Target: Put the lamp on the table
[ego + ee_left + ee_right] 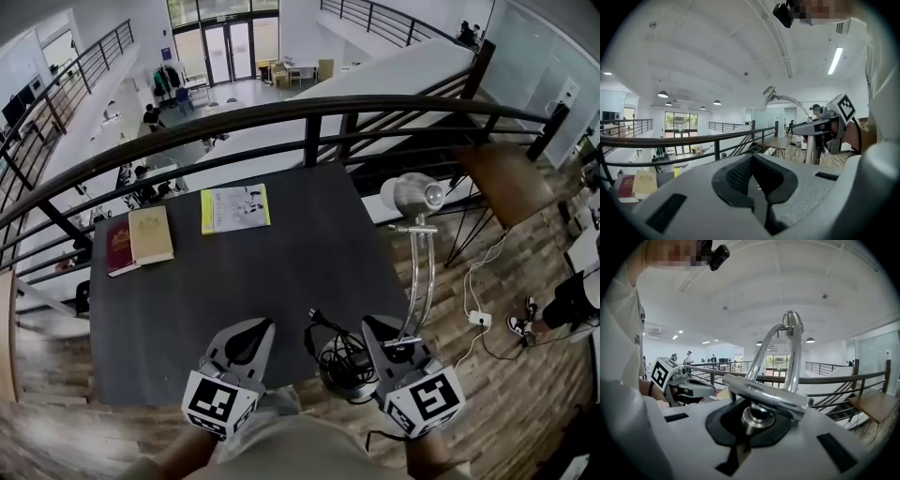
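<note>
A chrome desk lamp stands upright in my right gripper, which is shut on the stem just above the round base. Its black cord is bunched on the base. The lamp head rises beyond the right edge of the dark table; the base is by the table's near right corner. In the right gripper view the crossbar and curved stem sit in the right gripper. My left gripper is shut and empty over the table's near edge, beside the lamp; its jaws hold nothing.
On the table's far left lie a red book, a tan book and a yellow-green booklet. A dark railing runs behind the table, above a lower floor. A wooden side table and a power strip are at the right.
</note>
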